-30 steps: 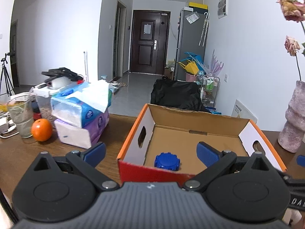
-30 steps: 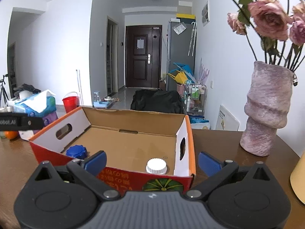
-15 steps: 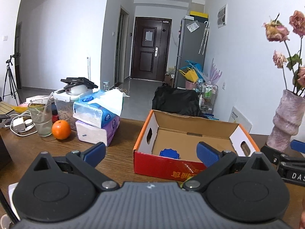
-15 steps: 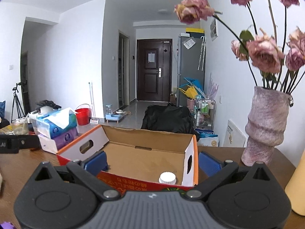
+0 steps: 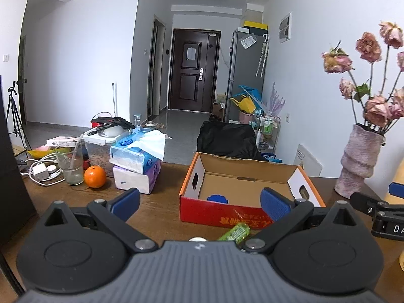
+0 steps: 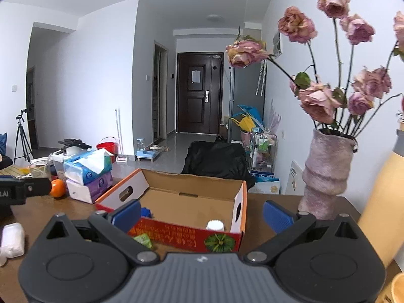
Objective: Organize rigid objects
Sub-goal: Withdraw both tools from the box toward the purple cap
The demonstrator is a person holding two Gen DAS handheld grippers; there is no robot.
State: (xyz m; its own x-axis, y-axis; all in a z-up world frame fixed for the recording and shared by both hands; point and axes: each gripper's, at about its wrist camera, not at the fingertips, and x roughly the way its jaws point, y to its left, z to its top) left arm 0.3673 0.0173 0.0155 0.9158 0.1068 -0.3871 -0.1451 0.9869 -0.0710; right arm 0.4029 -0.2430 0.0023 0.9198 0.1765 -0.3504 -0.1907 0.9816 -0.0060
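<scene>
An open cardboard box [image 5: 248,176] with red front and orange rim stands on the wooden table; it also shows in the right wrist view [image 6: 194,197]. Inside it are a blue cap [image 5: 217,198] and a white-capped bottle [image 6: 215,225]. A green object [image 5: 234,231] lies on the table in front of the box, also seen in the right wrist view [image 6: 143,239]. My left gripper [image 5: 200,202] is open and empty, held back from the box. My right gripper [image 6: 202,213] is open and empty, also short of the box front.
Tissue packs [image 5: 136,161], an orange [image 5: 95,176], a glass [image 5: 70,162] and cables sit at the left. A pink vase with dried roses [image 6: 325,176] stands at the right. A white wad [image 6: 11,240] lies at the near left.
Both grippers have pulled back and risen from the box, so more table shows. The green object in front of the box has come into view.
</scene>
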